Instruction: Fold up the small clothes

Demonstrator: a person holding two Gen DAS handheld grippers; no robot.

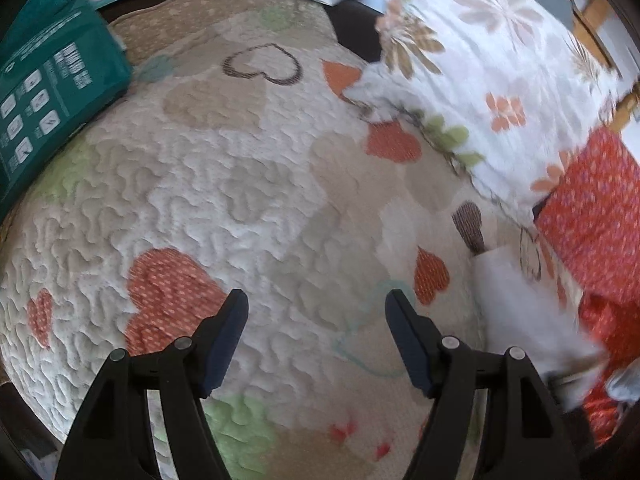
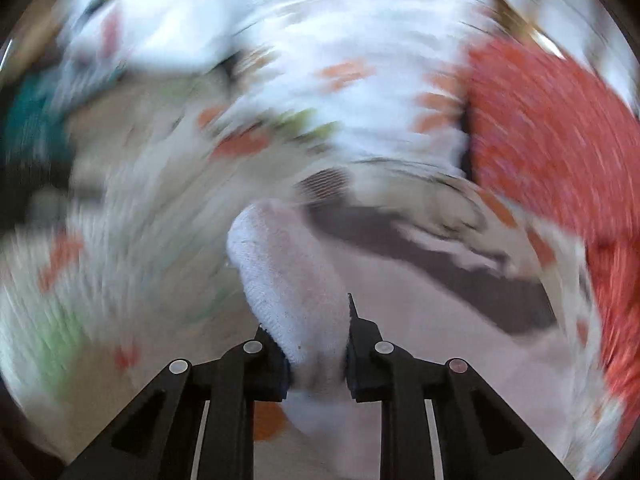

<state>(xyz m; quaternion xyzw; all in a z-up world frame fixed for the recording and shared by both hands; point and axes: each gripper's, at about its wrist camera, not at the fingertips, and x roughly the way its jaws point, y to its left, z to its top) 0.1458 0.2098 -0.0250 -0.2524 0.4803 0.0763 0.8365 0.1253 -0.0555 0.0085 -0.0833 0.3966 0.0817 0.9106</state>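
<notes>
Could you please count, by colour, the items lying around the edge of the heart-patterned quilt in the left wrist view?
Teal: 1, the teal package
White with flowers: 1, the floral pillow
Red: 1, the red patterned fabric
White: 1, the white cloth
Total: 4

1. The left gripper [image 1: 316, 300] has two matte black plastic fingers, each widening towards the camera into a wedge-shaped arm with a triangular recess.
2. Its pads [image 1: 224, 344] are dark navy, flat and rectangular, on the inner faces.
3. Silver round pins [image 1: 183, 343] sit at the linkage joints, two per side.
4. The right gripper [image 2: 312, 320] is the same black build, with four silver pins and pale slots along its arms.
</notes>
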